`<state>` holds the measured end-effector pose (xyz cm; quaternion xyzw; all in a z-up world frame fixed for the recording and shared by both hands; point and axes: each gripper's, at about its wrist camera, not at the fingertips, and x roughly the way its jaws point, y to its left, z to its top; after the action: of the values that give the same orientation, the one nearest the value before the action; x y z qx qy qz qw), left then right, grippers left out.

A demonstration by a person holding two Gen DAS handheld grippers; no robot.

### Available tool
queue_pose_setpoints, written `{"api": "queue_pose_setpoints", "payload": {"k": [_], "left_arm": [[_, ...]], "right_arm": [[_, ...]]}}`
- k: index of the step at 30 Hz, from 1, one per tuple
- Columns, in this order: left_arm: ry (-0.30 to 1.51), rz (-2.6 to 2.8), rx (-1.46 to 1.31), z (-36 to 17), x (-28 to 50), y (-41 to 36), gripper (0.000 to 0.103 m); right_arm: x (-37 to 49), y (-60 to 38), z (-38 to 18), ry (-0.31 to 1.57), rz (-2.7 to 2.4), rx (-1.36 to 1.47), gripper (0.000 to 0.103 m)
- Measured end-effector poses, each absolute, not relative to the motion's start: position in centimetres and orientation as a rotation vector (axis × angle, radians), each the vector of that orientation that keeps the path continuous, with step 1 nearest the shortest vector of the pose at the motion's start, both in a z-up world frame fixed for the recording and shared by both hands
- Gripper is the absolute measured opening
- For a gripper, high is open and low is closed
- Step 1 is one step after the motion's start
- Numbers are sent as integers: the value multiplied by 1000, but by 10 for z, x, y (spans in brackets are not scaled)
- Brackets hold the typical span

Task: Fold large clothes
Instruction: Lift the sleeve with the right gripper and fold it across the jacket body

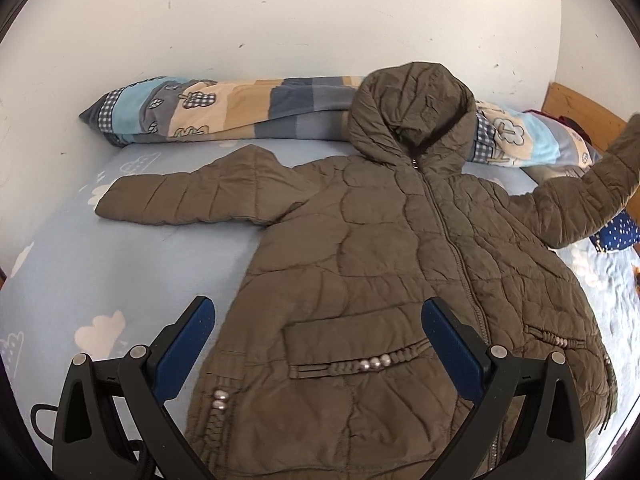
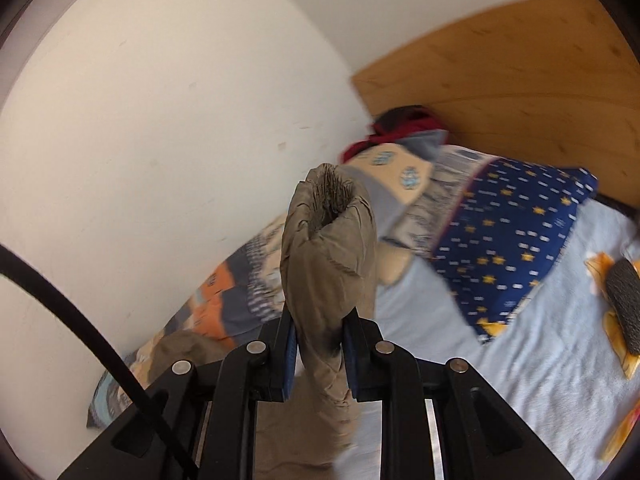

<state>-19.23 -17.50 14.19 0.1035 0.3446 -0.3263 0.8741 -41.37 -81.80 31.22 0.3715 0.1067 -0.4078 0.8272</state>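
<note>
Bed (image 1: 80,264) carries the jacket (image 1: 380,260) flat and zipped, my right gripper (image 2: 320,344) clamps the raised sleeve (image 2: 328,248), left gripper (image 1: 318,344) gapes empty above the hem, so I'd swing that sleeve across the chest without dragging the body.

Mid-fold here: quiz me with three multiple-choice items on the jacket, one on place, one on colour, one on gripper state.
1. The hood rests on: A) the striped quilt B) the floor C) a chair.
2. The jacket is: A) red B) olive-brown C) white.
3. The right gripper is: A) open, empty B) shut on the sleeve C) out of view.

Answers: 1 A, the hood overlaps the quilt by the wall. 2 B, its quilted fabric is olive-brown. 3 B, the jaws pinch the sleeve, cuff pointing up; the left gripper hangs open above the hem.
</note>
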Motion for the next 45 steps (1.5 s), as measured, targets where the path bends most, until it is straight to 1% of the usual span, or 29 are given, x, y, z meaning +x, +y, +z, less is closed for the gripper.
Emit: {"api": "queue_pose_setpoints", "payload": {"k": [7, 10, 14, 20, 23, 29, 32, 34, 36, 38, 41, 44, 45], "left_arm": [[732, -662, 156, 145, -176, -149, 103], [731, -660, 133, 146, -171, -138, 103], [738, -650, 111, 146, -164, -126, 103], [760, -645, 80, 143, -156, -113, 103], [773, -643, 68, 142, -152, -110, 103], [790, -646, 54, 140, -149, -108, 103], [805, -645, 51, 137, -146, -109, 103], [816, -647, 49, 135, -144, -110, 103], [816, -644, 54, 134, -144, -111, 103], [814, -644, 50, 133, -144, -111, 103], [819, -641, 46, 132, -144, -112, 103], [826, -644, 43, 131, -144, -114, 103], [826, -646, 44, 131, -144, -115, 103]], "right_arm": [[-304, -742, 355, 303, -710, 672, 21], [-256, -707, 357, 339, -642, 636, 21], [-182, -653, 340, 417, -543, 582, 21], [-82, -577, 275, 563, -444, 522, 21], [-38, -543, 226, 658, -429, 469, 21], [11, -506, 133, 822, -428, 430, 21], [24, -491, 99, 876, -415, 416, 22], [32, -482, 81, 913, -406, 400, 26], [41, -478, 67, 952, -373, 420, 52], [40, -474, 65, 952, -298, 480, 53], [28, -480, 92, 854, -233, 517, 53], [3, -503, 120, 756, -282, 528, 61], [-7, -517, 125, 751, -327, 521, 61]]}}
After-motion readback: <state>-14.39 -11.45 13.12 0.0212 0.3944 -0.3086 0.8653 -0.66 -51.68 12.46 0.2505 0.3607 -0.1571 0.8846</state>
